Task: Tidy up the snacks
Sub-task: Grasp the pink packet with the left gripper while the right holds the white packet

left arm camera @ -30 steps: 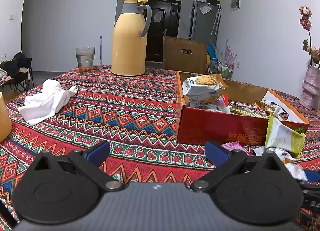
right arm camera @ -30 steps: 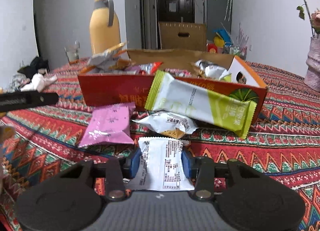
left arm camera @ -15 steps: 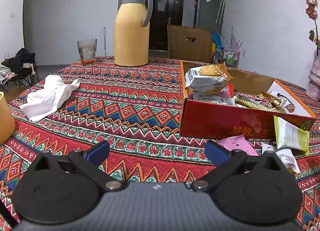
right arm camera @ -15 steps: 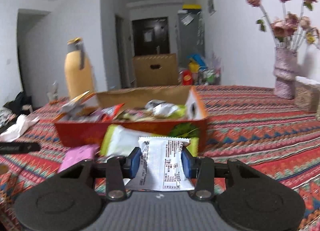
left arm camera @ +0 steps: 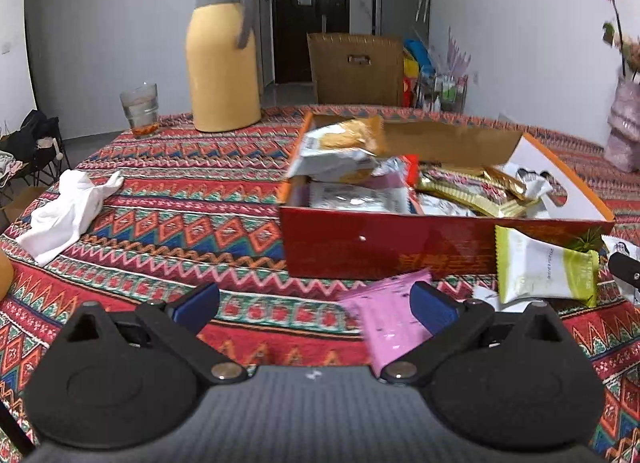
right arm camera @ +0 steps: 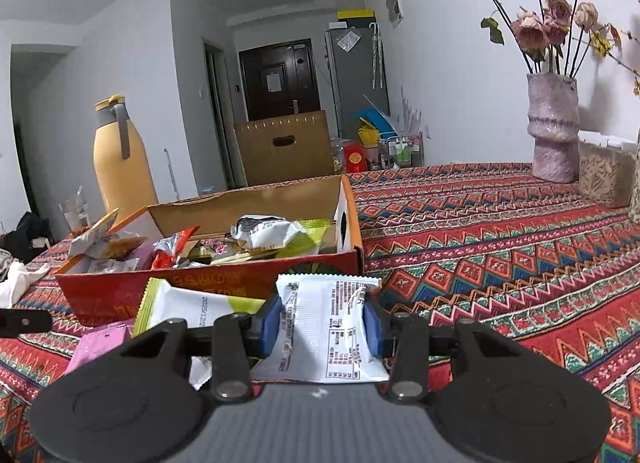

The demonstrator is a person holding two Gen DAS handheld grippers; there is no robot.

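The right gripper (right arm camera: 320, 321) is clamped on a white snack packet (right arm camera: 326, 333) just in front of the red box (right arm camera: 208, 293); next, I judge, lift it over the box's front wall and release. The left gripper (left arm camera: 314, 303) gapes wide and empty near a pink packet (left arm camera: 384, 313) before the box, while a green-and-white packet (right arm camera: 188, 309) leans against that wall.

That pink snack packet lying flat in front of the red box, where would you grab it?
Probably by a long edge, coming from above. The pink packet lies flat on the tablecloth, thin and soft, so the open left gripper could close its jaws across the narrow width.
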